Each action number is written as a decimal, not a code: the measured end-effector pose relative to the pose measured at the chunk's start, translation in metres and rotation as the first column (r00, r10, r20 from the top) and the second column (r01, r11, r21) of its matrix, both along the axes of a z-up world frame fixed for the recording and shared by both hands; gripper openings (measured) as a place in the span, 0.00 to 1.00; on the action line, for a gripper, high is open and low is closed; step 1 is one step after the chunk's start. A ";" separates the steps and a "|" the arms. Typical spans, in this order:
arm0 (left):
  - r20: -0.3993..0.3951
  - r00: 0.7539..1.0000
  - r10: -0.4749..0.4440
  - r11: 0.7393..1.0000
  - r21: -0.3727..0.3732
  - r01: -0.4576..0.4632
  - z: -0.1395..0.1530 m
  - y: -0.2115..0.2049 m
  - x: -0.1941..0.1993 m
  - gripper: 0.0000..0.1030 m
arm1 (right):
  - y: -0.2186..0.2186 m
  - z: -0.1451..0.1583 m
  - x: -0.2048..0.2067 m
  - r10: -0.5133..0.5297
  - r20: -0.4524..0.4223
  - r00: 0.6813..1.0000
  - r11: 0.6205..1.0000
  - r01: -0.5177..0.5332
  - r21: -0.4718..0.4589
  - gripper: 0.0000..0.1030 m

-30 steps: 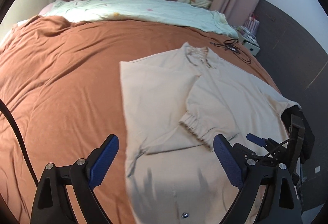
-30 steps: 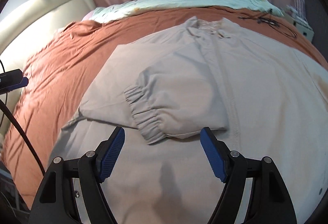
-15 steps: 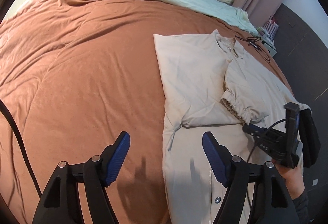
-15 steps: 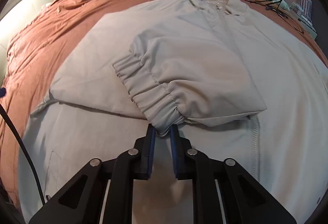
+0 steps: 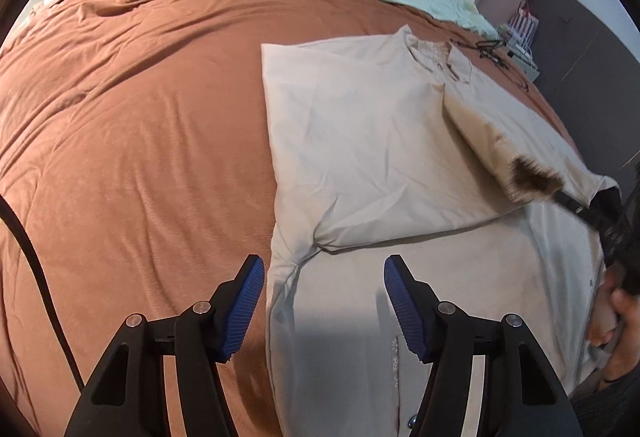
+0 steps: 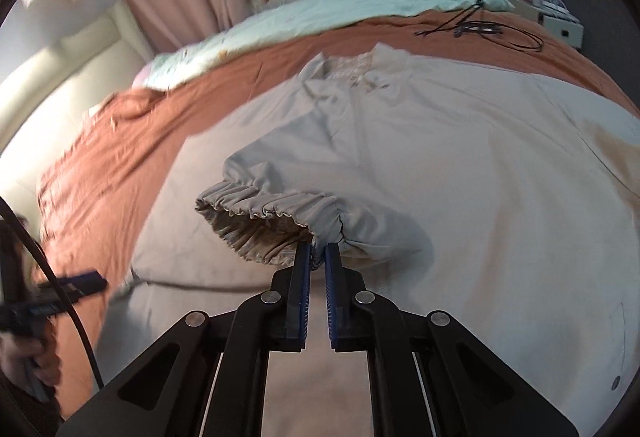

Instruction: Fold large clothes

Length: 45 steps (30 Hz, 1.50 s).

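Since a second ago, the right hand-held gripper (image 6: pixel 317 257) has clamped the gathered elastic cuff (image 6: pixel 268 215) and lifted it. One large beige cotton shirt (image 5: pixel 360 141) lies on the rust-brown bedspread (image 5: pixel 140 137). Left of the cuff, the left hand-held gripper (image 5: pixel 324 297) is closing, nothing between its jaws, over the shirt's side edge. Soft, light fabric; hems grip best.
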<state>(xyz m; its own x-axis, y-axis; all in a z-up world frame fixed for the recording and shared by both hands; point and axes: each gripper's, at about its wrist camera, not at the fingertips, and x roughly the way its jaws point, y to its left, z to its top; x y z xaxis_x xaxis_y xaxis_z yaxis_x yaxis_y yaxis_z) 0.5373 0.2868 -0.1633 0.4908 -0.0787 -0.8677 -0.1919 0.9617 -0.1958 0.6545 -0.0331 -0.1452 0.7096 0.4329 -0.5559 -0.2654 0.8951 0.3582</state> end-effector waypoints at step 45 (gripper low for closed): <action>-0.090 0.994 0.066 0.993 0.102 -0.056 -0.052 0.007 0.026 0.33 | -0.155 -0.117 0.064 -0.224 -0.322 0.920 0.868 0.338 0.363 0.06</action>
